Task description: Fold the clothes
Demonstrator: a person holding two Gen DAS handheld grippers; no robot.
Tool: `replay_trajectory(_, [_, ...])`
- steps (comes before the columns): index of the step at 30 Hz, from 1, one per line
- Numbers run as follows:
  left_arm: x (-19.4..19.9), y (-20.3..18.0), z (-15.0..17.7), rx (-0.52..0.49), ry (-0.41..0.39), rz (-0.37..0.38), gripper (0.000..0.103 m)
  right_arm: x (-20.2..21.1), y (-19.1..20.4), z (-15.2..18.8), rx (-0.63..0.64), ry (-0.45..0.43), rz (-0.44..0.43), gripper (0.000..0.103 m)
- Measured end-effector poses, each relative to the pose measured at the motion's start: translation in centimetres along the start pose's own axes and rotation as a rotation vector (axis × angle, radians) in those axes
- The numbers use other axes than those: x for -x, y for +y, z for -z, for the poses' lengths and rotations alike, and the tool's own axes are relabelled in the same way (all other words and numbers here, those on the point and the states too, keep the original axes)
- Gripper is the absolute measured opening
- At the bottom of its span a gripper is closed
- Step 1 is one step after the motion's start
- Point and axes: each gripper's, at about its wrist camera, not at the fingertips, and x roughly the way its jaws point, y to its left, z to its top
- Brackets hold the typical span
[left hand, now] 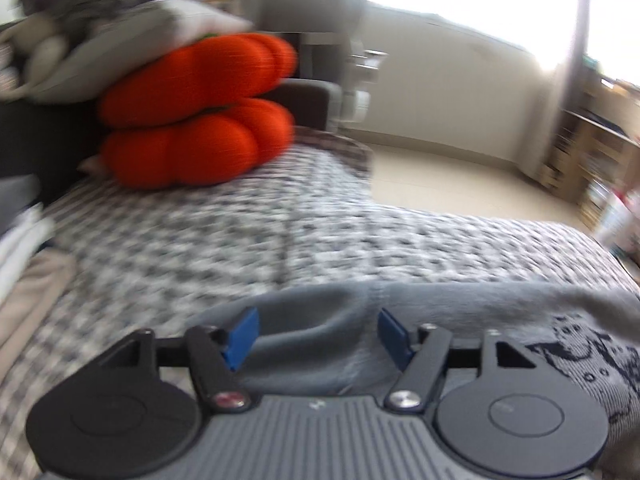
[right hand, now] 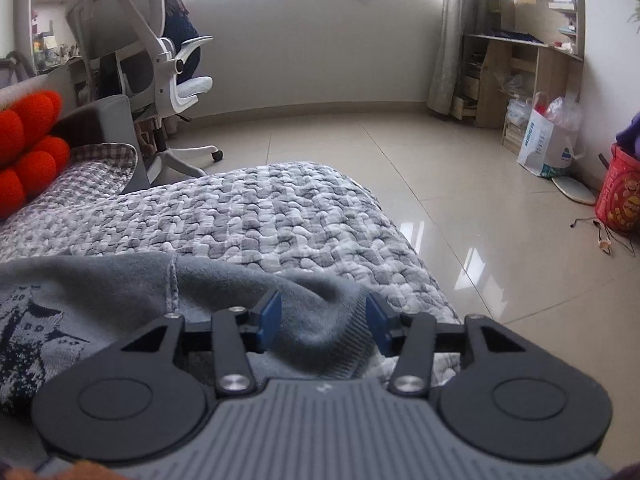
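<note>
A grey knit sweater (left hand: 472, 312) with a dark printed pattern lies on the grey-and-white checked bedspread (left hand: 280, 232). My left gripper (left hand: 318, 336) is open, its blue pads on either side of a folded grey edge of the sweater without closing on it. In the right wrist view the sweater (right hand: 100, 292) spreads to the left, and a ribbed cuff or hem bunches up between the blue pads of my right gripper (right hand: 323, 322), which is open. The left wrist view is blurred.
Orange pumpkin cushions (left hand: 196, 120) with a pale pillow and plush on top sit at the bed's far left. A white office chair (right hand: 152, 60) stands by the bed (right hand: 280, 216). The tiled floor, wooden shelves (right hand: 520, 72), bags (right hand: 548, 136) and a red bucket (right hand: 620, 192) lie to the right.
</note>
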Motion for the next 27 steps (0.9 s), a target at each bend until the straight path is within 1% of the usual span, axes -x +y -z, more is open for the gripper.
replay_trajectory(3, [-1.9,-0.8,-0.7,-0.065,0.0,0.059,0.083,-0.5,0.5,-0.3,0.032,0.003,-0.065,0.051])
replay_trajectory(5, [-3.1,-1.1,-1.2,-0.097,0.004,0.086,0.083,-1.2,1.0,-0.4,0.043,0.009,-0.117,0.051])
replay_trajectory(9, [-5.2,-1.4,-2.0,-0.155,0.009,0.114,0.084,-2.8,2.0,-0.6,0.078,0.011,-0.21,0.052])
replay_trajectory(13, [-6.6,-1.0,-2.5,-0.169,0.031,0.179,0.084,-4.4,2.9,-1.2,0.138,0.004,-0.283,0.053])
replay_trajectory(17, [-7.5,-0.7,-2.4,-0.154,0.073,0.231,0.081,-5.9,3.4,-2.2,0.178,0.0,-0.351,0.054])
replay_trajectory(19, [-7.5,-0.8,-2.2,-0.15,0.086,0.258,0.074,-6.5,3.6,-2.6,0.168,0.02,-0.411,0.054])
replay_trajectory(21, [-7.4,-1.0,-1.9,-0.161,0.084,0.275,0.056,-7.0,3.9,-2.9,0.162,0.044,-0.47,0.054])
replay_trajectory(22, [-7.2,-1.3,-1.7,-0.17,0.079,0.279,0.05,-7.1,4.2,-3.0,0.169,0.055,-0.49,0.054])
replay_trajectory(24, [-6.7,-1.8,-1.5,-0.197,0.059,0.283,0.027,-7.2,4.9,-2.9,0.196,0.061,-0.498,0.053])
replay_trajectory(25, [-6.4,-2.1,-1.5,-0.212,0.046,0.279,0.022,-7.1,5.3,-2.7,0.214,0.062,-0.497,0.043])
replay_trajectory(26, [-6.0,-2.3,-1.4,-0.225,0.034,0.277,0.012,-7.1,5.6,-2.6,0.232,0.063,-0.502,0.027])
replay_trajectory(27, [-5.7,-2.4,-1.4,-0.236,0.022,0.278,0.002,-6.9,5.8,-2.5,0.245,0.064,-0.507,0.003])
